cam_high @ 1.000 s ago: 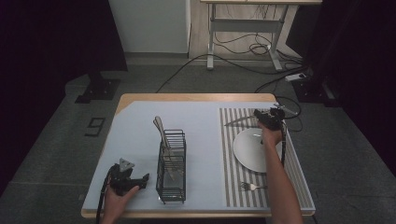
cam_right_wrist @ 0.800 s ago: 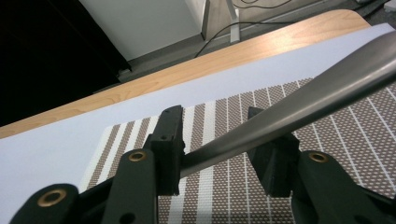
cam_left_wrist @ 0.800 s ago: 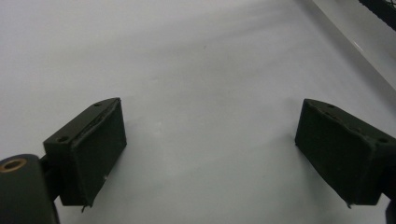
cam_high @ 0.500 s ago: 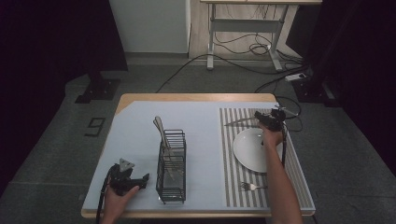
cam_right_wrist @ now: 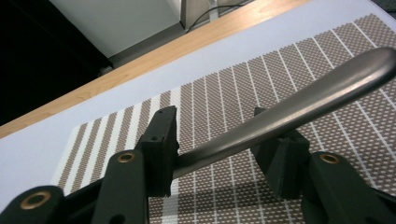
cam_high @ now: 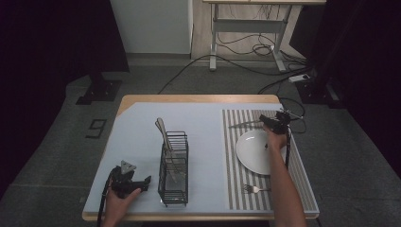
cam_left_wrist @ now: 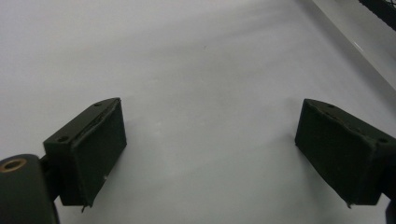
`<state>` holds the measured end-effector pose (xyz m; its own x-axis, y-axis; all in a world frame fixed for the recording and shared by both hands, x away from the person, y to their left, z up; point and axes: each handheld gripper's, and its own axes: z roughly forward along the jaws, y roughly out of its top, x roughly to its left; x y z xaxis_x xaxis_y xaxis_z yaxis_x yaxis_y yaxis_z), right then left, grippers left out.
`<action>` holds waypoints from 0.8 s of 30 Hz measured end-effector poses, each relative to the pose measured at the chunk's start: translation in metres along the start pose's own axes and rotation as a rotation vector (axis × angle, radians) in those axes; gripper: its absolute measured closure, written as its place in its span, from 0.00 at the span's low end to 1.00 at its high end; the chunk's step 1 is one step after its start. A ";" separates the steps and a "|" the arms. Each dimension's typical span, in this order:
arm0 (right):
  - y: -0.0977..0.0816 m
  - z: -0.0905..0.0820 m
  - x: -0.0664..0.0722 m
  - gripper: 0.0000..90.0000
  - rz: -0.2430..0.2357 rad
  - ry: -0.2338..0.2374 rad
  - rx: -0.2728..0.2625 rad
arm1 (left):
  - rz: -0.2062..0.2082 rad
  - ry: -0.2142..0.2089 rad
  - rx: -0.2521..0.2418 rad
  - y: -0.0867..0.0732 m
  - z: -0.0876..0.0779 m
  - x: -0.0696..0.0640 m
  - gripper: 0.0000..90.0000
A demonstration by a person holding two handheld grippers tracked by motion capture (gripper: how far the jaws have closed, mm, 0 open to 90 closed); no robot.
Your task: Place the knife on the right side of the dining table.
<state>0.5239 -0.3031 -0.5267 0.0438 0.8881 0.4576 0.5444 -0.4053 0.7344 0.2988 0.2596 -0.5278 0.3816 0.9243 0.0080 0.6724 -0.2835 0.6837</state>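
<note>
The right gripper (cam_high: 273, 122) is held above the far part of the striped placemat (cam_high: 231, 165), its jaws closed on the metal handle of a utensil (cam_high: 246, 124). In the right gripper view the handle (cam_right_wrist: 299, 105) runs between the two black jaws and out to the upper right, lifted clear of the brown-and-white mat (cam_right_wrist: 224, 98); which kind of utensil it is cannot be told. Just near of that gripper, on the mat, lies a white plate (cam_high: 253, 151), and nearer still, at the mat's near edge, a fork (cam_high: 253, 189).

The left gripper (cam_high: 130, 182) sits low at the near left corner of the table (cam_high: 189, 99), held by the person's left hand (cam_high: 116, 203). Its jaws stand wide apart with nothing between them; the left gripper view shows them over the bare pale blue tabletop (cam_left_wrist: 196, 70).

Just right of it stands a black wire cutlery rack (cam_high: 173, 168), with a utensil (cam_high: 163, 132) leaning out of it towards the far left.

No brand, label or writing can be read on any of these things.
</note>
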 end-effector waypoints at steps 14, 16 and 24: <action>0.002 0.003 -0.004 0.53 0.033 -0.052 0.058 | 0.000 0.000 0.000 0.000 0.000 0.000 0.09; 0.003 0.004 -0.005 0.52 0.047 -0.058 0.076 | -0.001 0.000 -0.001 0.000 0.000 0.000 0.09; 0.005 0.003 -0.005 0.51 0.036 -0.090 0.108 | 0.000 0.000 0.000 0.000 0.000 0.000 0.09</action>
<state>0.5289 -0.3086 -0.5263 0.1373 0.8915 0.4318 0.6279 -0.4154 0.6581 0.2988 0.2596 -0.5279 0.3815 0.9243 0.0078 0.6726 -0.2833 0.6836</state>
